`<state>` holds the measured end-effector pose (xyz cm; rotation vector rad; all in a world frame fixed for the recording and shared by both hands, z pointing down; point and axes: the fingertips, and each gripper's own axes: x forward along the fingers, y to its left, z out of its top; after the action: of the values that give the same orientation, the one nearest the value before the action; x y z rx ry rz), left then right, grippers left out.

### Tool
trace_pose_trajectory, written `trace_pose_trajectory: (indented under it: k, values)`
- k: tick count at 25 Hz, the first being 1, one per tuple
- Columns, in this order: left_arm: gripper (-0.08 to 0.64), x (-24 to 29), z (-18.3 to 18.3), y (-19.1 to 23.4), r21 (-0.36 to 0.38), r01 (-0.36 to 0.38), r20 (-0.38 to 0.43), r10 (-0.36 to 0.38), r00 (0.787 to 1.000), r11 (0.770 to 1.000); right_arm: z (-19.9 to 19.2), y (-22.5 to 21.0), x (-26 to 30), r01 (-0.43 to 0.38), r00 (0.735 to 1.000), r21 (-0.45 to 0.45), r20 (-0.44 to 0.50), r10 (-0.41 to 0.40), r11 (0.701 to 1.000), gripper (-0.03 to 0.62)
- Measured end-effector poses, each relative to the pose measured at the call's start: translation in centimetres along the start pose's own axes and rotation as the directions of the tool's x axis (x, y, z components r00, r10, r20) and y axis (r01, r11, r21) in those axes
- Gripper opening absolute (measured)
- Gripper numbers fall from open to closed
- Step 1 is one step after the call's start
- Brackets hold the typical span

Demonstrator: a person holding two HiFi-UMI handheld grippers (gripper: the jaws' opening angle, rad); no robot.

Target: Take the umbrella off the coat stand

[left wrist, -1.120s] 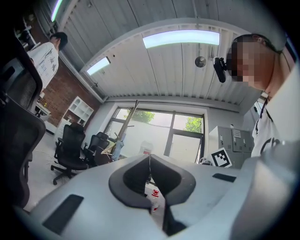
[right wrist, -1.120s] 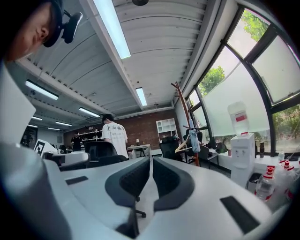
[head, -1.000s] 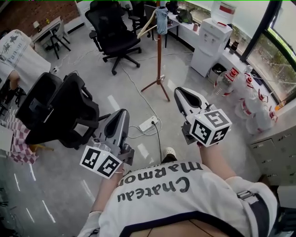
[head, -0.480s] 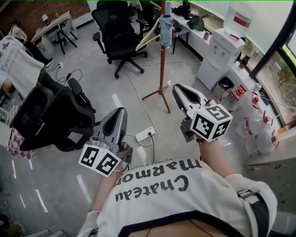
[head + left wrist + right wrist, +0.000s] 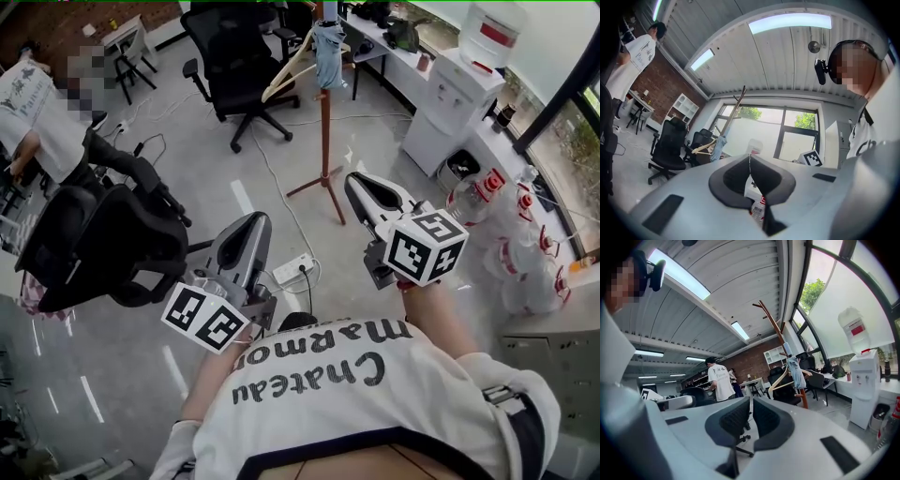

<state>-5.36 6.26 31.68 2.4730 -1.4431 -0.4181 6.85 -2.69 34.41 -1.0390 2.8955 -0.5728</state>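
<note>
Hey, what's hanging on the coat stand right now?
A folded blue umbrella and a wooden clothes hanger hang on the coat stand, high up its pole. Which pegs carry them cannot be made out; the umbrella covers that part.

Head view looks steeply down; both gripper views face along their jaws, sharing the far coat stand (image 5: 324, 112).

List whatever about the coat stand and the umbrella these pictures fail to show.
- Coat stand top: cut off by the head view's upper edge.
- Its base: hidden behind the left gripper and the right gripper in their own views.
- How the umbrella hangs: too small in every view.
</note>
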Motion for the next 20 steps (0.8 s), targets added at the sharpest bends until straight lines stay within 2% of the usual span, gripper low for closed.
trace_pose_trajectory:
  k: [5,12,16,20]
  values:
    - [0.025,1.5,-0.8,1.4,-0.027,0.018,-0.015,-0.019,1.000,0.999,-0.7,-1.1,1.1,0.028,1.000,0.010,-0.007,-0.028,1.000,0.040]
    - [0.025,5.0,-0.1,4.5,-0.047,0.088,-0.029,-0.090,0.996,0.995,0.2,-3.6,3.5,0.109,0.994,0.050,0.009,-0.110,0.993,0.040]
    - [0.025,6.4,1.7,7.2,-0.041,0.126,-0.023,-0.127,0.992,0.991,1.8,-4.3,6.0,0.140,0.989,0.075,0.044,-0.144,0.987,0.040]
    - [0.025,8.3,4.3,9.8,-0.016,0.177,-0.010,-0.177,0.984,0.984,4.4,-4.7,8.4,0.176,0.978,0.058,0.100,-0.181,0.983,0.040]
